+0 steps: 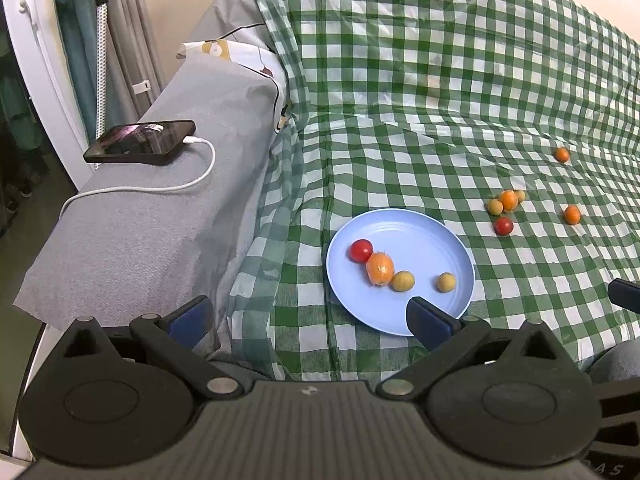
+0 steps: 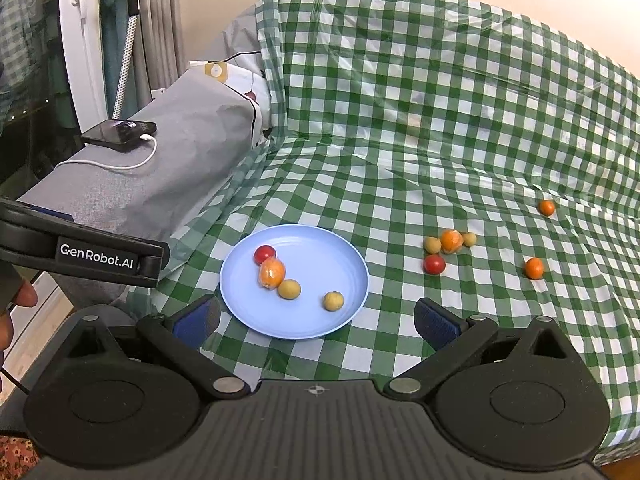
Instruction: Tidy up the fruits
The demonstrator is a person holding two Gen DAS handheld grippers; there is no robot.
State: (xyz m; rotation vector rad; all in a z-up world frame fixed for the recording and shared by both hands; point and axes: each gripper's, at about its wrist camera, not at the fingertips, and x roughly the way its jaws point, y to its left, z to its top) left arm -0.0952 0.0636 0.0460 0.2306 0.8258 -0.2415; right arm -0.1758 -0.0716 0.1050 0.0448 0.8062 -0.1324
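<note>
A light blue plate (image 1: 432, 236) (image 2: 320, 248) lies on the green checked cloth. It holds a red tomato (image 1: 361, 250) (image 2: 264, 254), an orange fruit (image 1: 380, 269) (image 2: 272, 273) and two yellow fruits (image 1: 403, 281) (image 2: 333, 301). To its right on the cloth lie several loose fruits: a cluster with an orange one (image 1: 508, 200) (image 2: 451, 241), a red tomato (image 1: 503, 225) (image 2: 434, 264) and two small orange ones (image 1: 572, 214) (image 2: 534, 268). My left gripper (image 1: 308, 320) is open and empty at the plate's near left edge. My right gripper (image 2: 318, 322) is open and empty just in front of the plate.
A grey-covered sofa arm at the left carries a black phone (image 1: 140, 142) (image 2: 118, 131) with a white charging cable. The cloth rises up the backrest behind. The left gripper's body (image 2: 80, 256) shows at the left of the right wrist view.
</note>
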